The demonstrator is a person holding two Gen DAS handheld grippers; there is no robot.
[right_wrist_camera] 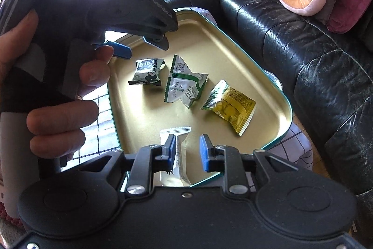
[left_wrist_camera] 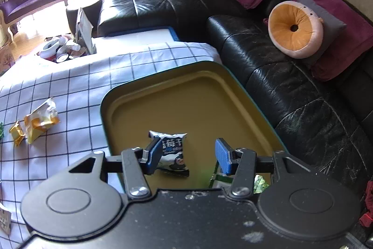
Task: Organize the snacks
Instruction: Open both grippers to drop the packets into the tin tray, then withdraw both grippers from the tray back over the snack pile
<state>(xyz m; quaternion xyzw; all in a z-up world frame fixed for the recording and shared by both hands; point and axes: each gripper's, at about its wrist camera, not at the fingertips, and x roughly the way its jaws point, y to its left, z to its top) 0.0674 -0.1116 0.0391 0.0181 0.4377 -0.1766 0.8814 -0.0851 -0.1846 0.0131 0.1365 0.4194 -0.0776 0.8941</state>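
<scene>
A gold tray [left_wrist_camera: 186, 85] with a teal rim sits on the checked tablecloth. My left gripper [left_wrist_camera: 187, 155] is open above the tray, and a dark blue and white snack packet [left_wrist_camera: 173, 153] lies under its left finger. In the right wrist view the tray [right_wrist_camera: 233, 39] holds that packet [right_wrist_camera: 148, 72], a green and white packet [right_wrist_camera: 185, 85], a yellow packet [right_wrist_camera: 229, 106] and a white stick packet [right_wrist_camera: 179, 153]. My right gripper [right_wrist_camera: 187, 153] is open over the white stick packet. The left gripper [right_wrist_camera: 139, 43] shows there, held by a hand.
Two yellow snack packets [left_wrist_camera: 39, 120] lie on the checked cloth [left_wrist_camera: 70, 85] left of the tray. A black leather sofa [left_wrist_camera: 279, 85] with purple cushions and a round orange pillow [left_wrist_camera: 295, 29] runs close along the table's right side. Clutter sits beyond the table's far left.
</scene>
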